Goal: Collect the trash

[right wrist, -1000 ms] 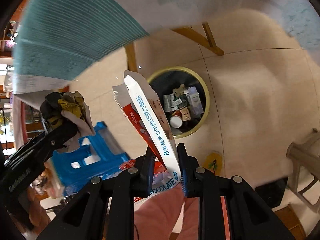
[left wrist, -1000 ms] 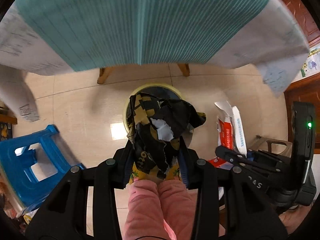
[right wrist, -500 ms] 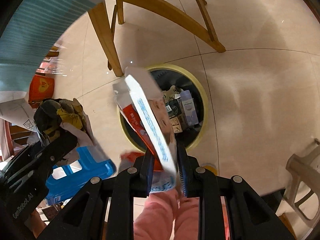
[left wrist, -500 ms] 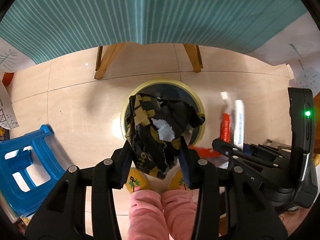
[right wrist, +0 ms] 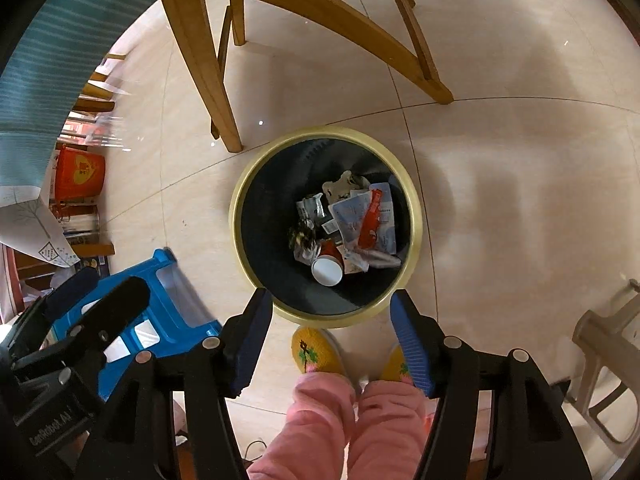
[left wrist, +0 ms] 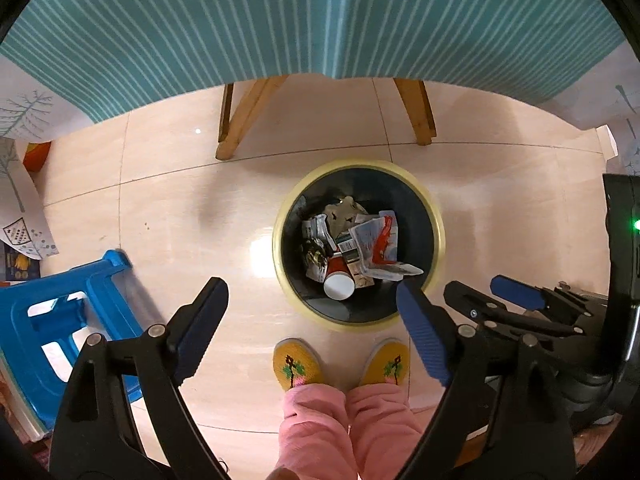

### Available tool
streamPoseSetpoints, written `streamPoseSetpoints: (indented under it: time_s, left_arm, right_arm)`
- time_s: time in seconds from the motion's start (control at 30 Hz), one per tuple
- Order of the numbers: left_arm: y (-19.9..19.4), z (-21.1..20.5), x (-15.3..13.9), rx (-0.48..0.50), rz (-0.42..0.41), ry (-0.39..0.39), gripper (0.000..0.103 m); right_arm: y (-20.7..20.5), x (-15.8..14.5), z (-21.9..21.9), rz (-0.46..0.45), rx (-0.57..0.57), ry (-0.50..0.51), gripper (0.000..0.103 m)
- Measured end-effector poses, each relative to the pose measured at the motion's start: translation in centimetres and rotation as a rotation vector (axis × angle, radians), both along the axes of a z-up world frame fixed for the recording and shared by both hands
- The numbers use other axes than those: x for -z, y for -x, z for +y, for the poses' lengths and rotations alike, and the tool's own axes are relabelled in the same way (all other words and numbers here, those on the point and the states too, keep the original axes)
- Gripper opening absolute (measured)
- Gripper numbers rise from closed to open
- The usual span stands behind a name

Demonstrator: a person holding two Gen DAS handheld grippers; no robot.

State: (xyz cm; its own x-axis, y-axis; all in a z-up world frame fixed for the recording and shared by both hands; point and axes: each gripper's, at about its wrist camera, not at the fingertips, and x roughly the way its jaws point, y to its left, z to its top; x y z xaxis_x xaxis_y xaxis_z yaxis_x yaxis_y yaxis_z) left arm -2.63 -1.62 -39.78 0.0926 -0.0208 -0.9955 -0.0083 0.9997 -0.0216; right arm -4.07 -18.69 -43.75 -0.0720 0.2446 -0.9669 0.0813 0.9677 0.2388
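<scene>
A black bin with a yellow rim [left wrist: 438,232] [right wrist: 234,216] stands on the tiled floor, seen from straight above. Inside lie a red and white carton [left wrist: 378,236] [right wrist: 370,220], a crumpled black and yellow wrapper [left wrist: 316,252] [right wrist: 302,236], a red paper cup [left wrist: 338,280] [right wrist: 328,266] and other scraps. My left gripper [left wrist: 310,286] [right wrist: 104,286] hangs over the bin's near rim, its jaws opening with nothing between them. My right gripper [right wrist: 331,297] [left wrist: 486,294] is beside it, jaws also opening and empty.
A blue plastic stool [left wrist: 60,320] [right wrist: 160,312] stands left of the bin. Wooden table legs [left wrist: 240,120] [right wrist: 200,60] and a teal striped tablecloth [left wrist: 320,20] lie beyond it. The person's yellow slippers [left wrist: 298,364] touch the near rim. A grey chair [right wrist: 608,340] is at right.
Both grippers sank toward the bin and opened. The black and yellow wrapper left the left jaws and the red and white carton left the right; both now lie in the bin.
</scene>
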Motion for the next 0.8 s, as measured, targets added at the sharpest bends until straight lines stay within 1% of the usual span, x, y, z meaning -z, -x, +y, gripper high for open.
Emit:
streamPoseSetpoints:
  time_s: [0.17, 0.27, 0.5, 0.63, 0.7, 0.8]
  left_arm:
    - [0.1, 0.3, -1.1, -0.011, -0.031, 0.000, 0.084]
    - [0.2, 0.8, -1.5, -0.019, -0.043, 0.000, 0.084]
    - [0.7, 1.8, -2.9, -0.044, -0.073, -0.002, 0.084]
    - [0.8, 2.3, -4.6, -0.057, -0.092, 0.005, 0.085]
    - [0.9, 2.6, -5.5, -0.061, -0.102, 0.006, 0.085]
    - [0.9, 2.9, -7.7, -0.066, -0.119, 0.005, 0.085]
  right_arm:
    - [0.3, -0.9, -0.2, -0.053, 0.004, 0.005, 0.067]
    - [0.5, -1.4, -0.1, -0.089, 0.009, 0.008, 0.068]
    - [0.9, -3.0, 0.4, -0.144, 0.027, 0.001, 0.072]
    - [1.0, -4.9, 1.1, -0.184, 0.017, 0.010, 0.072]
    - [1.0, -6.5, 1.6, -0.206, 0.005, 0.016, 0.072]
    - [1.2, -8.9, 2.1, -0.228, -0.003, 0.018, 0.072]
